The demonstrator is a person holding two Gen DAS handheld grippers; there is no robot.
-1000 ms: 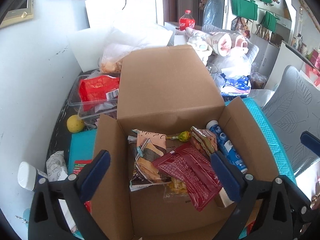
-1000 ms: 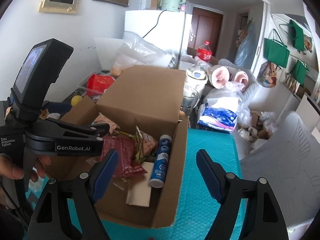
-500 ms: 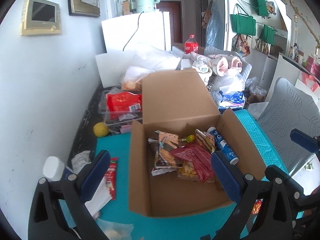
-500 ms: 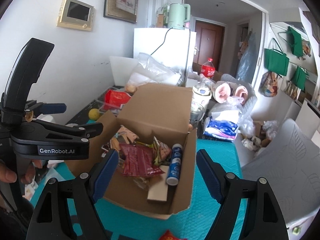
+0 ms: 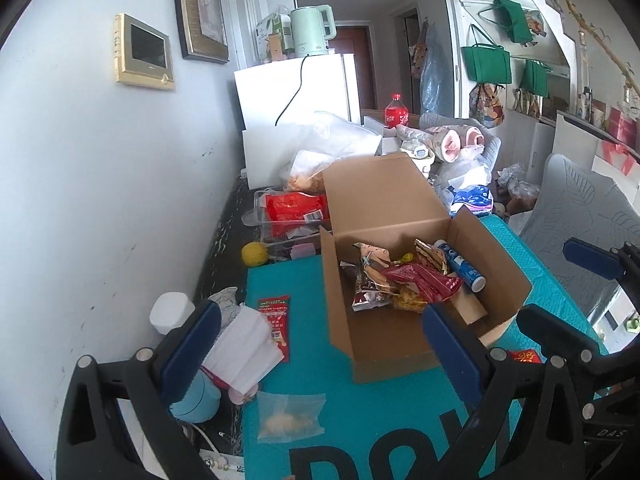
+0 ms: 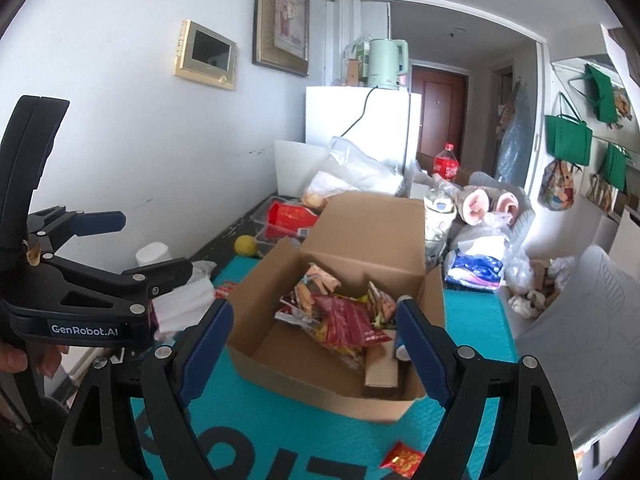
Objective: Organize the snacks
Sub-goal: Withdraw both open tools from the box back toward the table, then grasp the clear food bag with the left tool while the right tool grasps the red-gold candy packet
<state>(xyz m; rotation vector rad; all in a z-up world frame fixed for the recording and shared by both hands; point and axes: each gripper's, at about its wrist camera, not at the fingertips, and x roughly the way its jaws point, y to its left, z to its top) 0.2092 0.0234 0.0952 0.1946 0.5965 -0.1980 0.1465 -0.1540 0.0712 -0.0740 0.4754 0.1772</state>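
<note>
Open cardboard box (image 5: 384,344) of snacks on the teal mat (image 5: 304,280), both grippers wide open and holding nothing.

The box stands mid-mat, back flap upright, with red packets (image 5: 420,280) and a blue tube (image 5: 462,266) inside. Left of it lie a red sachet (image 5: 276,320), white napkins (image 5: 244,350) and a clear bag (image 5: 288,420); a red packet (image 6: 402,460) lies near the front edge. Behind, a clear bin (image 5: 288,220) and a yellow ball (image 5: 254,254) crowd the counter (image 5: 228,232). The left gripper (image 5: 316,352) and the right gripper (image 6: 314,350) hover before the box.
</note>
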